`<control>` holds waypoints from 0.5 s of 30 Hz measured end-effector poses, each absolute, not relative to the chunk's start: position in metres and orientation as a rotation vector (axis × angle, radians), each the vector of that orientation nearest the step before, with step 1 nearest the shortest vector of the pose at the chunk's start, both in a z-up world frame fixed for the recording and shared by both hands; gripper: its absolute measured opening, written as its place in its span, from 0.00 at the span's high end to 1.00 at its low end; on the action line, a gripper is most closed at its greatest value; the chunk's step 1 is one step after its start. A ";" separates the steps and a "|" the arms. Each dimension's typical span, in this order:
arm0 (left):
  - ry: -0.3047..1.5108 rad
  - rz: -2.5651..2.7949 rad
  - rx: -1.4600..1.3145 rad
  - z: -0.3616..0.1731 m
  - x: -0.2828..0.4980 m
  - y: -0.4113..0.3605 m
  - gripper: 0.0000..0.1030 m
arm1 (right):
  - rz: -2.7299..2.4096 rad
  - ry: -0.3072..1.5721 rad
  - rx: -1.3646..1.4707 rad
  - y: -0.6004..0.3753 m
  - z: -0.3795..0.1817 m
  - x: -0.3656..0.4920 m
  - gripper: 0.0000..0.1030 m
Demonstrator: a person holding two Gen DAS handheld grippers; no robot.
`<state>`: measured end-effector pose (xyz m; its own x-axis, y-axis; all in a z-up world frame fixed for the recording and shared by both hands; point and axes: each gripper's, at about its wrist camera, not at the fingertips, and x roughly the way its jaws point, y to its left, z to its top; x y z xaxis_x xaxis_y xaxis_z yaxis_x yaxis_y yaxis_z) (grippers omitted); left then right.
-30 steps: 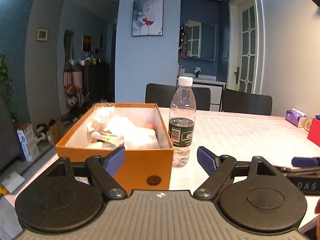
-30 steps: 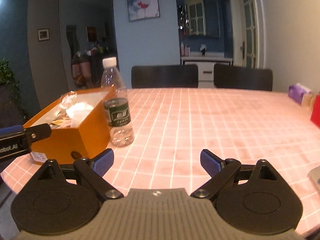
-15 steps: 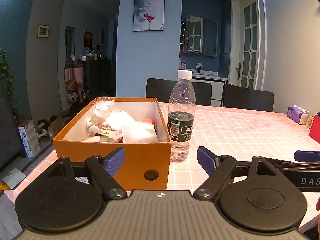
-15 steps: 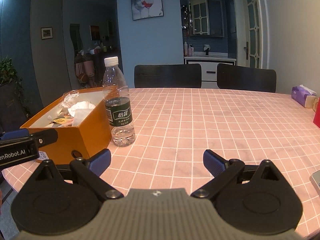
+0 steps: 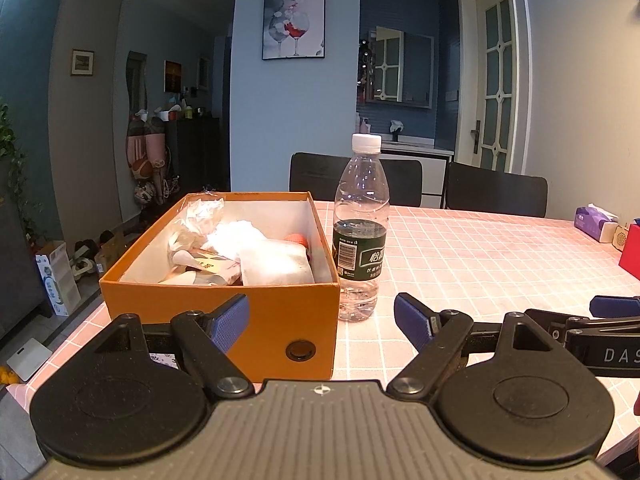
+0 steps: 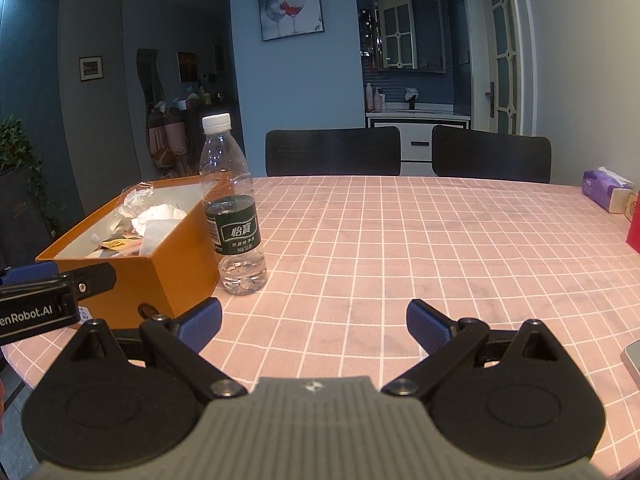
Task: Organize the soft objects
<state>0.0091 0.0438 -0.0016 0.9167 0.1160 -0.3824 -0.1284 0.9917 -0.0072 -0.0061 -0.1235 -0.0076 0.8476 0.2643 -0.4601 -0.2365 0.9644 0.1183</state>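
An orange cardboard box stands on the pink checked table at the left; it also shows in the right wrist view. Inside lie white crumpled cloth or paper, clear plastic wrap and small packets. My left gripper is open and empty, just in front of the box's near wall. My right gripper is open and empty over bare table, to the right of the box. Each gripper's finger shows at the edge of the other's view.
A clear water bottle with a green label stands right beside the box's right wall, also in the right wrist view. A purple tissue pack and a red box sit at the far right. Two black chairs stand behind the table.
Both grippers have drawn back toward me and risen a little, so the box and bottle look farther away. Both stay open and empty.
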 end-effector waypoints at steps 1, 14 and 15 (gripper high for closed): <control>0.392 0.126 -0.032 -0.002 0.009 0.044 0.07 | 0.264 0.495 0.059 -0.124 -0.008 -0.005 0.06; 0.395 0.123 -0.033 -0.002 0.011 0.043 0.07 | 0.261 0.496 0.058 -0.124 -0.009 -0.002 0.06; 0.395 0.124 -0.033 -0.002 0.011 0.043 0.07 | 0.261 0.496 0.058 -0.124 -0.009 -0.002 0.06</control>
